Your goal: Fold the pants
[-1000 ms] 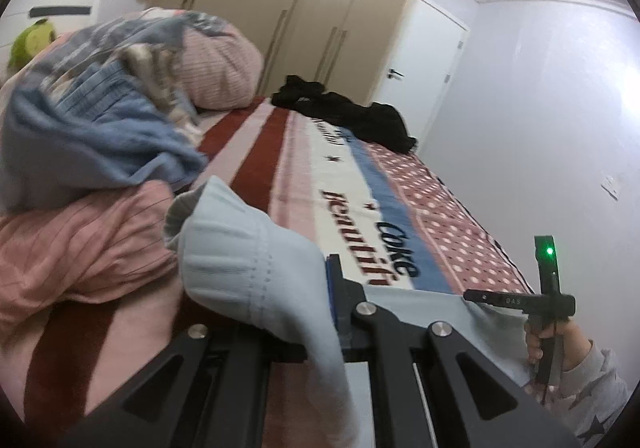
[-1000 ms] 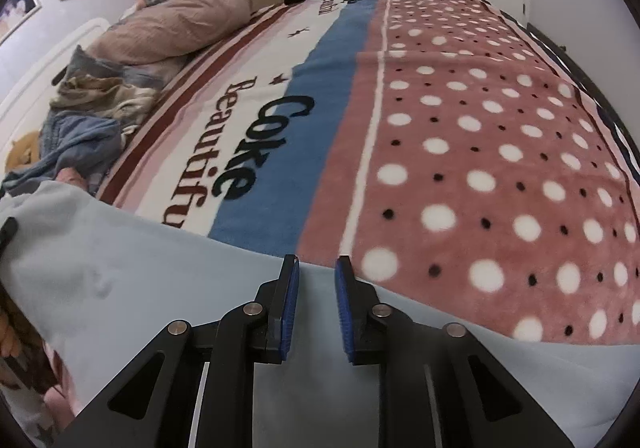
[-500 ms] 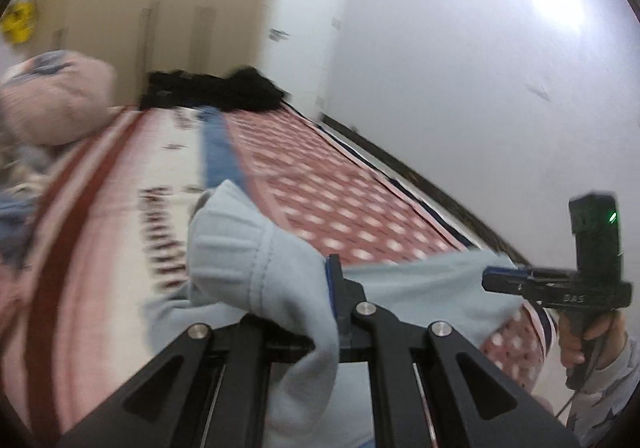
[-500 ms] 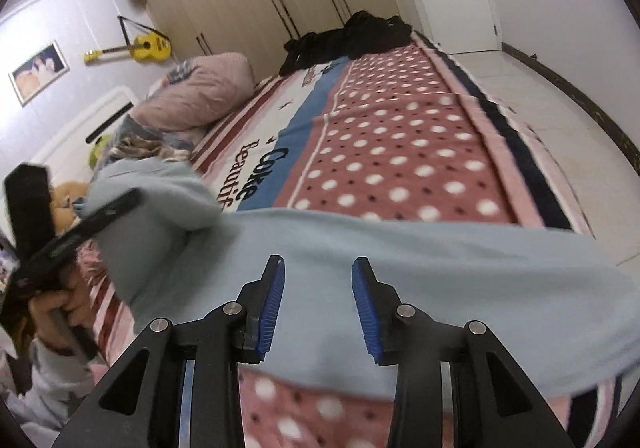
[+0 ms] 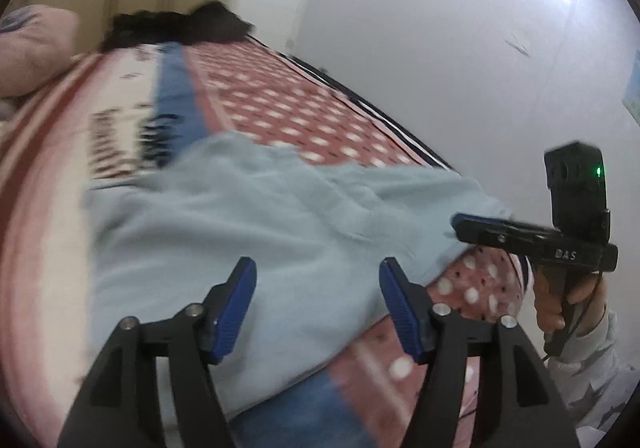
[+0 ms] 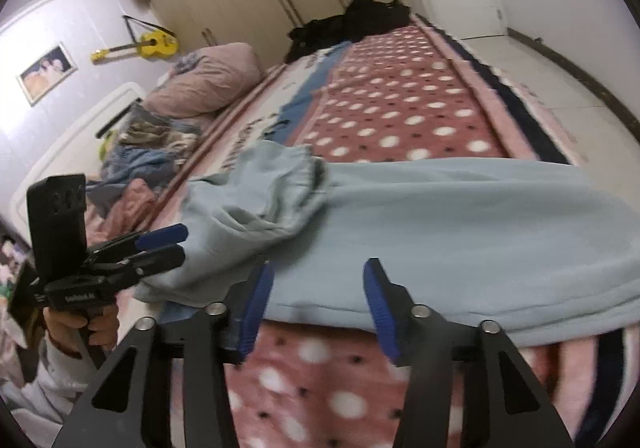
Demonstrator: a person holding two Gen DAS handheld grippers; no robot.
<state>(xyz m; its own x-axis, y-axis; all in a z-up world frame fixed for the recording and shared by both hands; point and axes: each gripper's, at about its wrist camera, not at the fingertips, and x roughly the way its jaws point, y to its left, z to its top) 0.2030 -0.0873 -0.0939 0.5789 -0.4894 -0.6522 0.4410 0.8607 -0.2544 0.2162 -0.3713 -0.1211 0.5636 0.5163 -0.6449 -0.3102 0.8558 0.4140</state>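
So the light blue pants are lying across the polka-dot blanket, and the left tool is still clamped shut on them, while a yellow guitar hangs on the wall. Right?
Not quite. The left gripper is open, its jaws just having spread, with nothing pinched; the left wrist view shows it. The light blue pants do lie across the polka-dot blanket, and the yellow guitar hangs on the wall.
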